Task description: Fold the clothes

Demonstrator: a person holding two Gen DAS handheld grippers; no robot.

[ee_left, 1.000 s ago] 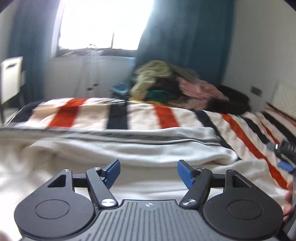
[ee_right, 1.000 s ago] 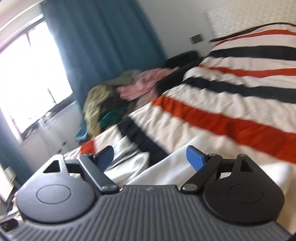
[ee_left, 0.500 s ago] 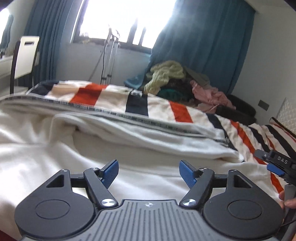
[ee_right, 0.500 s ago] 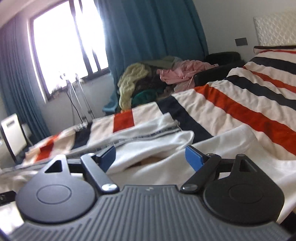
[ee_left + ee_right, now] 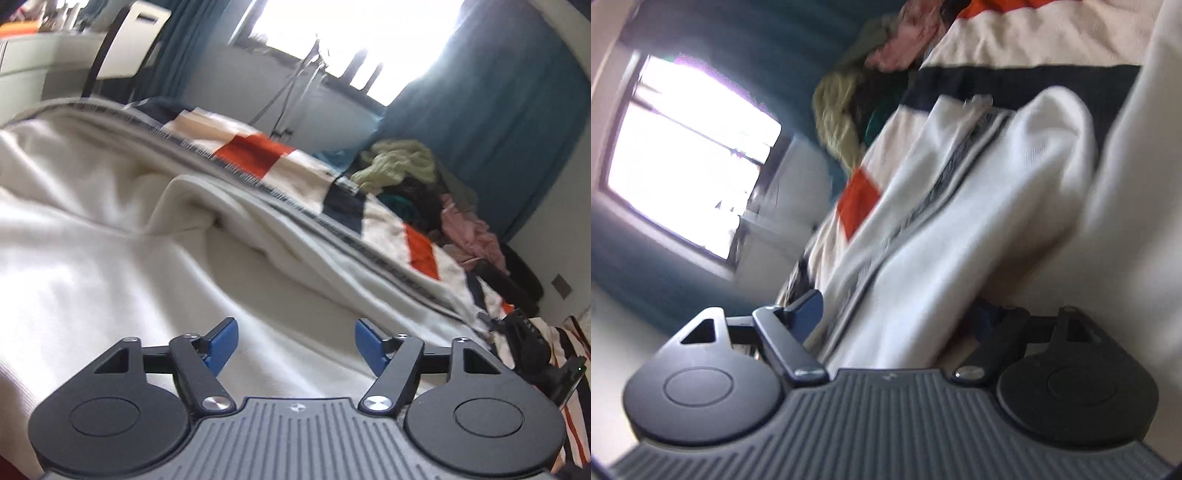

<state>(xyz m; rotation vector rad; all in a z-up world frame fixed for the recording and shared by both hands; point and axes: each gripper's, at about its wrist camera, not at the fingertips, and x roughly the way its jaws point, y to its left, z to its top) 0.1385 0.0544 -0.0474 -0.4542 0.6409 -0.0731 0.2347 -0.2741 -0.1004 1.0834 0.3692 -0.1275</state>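
- The white garment (image 5: pixel 110 266), filling the left and centre of the left wrist frame, is soft matt cloth with a fine ribbed knit; a dark, toothed zip edge (image 5: pixel 332 229) runs diagonally across it.
- The left gripper (image 5: pixel 295 345), at the bottom of the frame, is matt black plastic with blue matt pads (image 5: pixel 367 347), shiny metal pivot screws and a ribbed grey housing.
- The bed cover (image 5: pixel 255 147) in the centre is matt woven cloth in cream, orange and navy stripes.
- The clothes pile (image 5: pixel 406 162) at right looks like fluffy, rumpled cloth.
- The curtain (image 5: pixel 480 110) in the upper right is matt teal cloth.
- The right gripper (image 5: pixel 897 314), in the lower right wrist frame, is the same matt black plastic.
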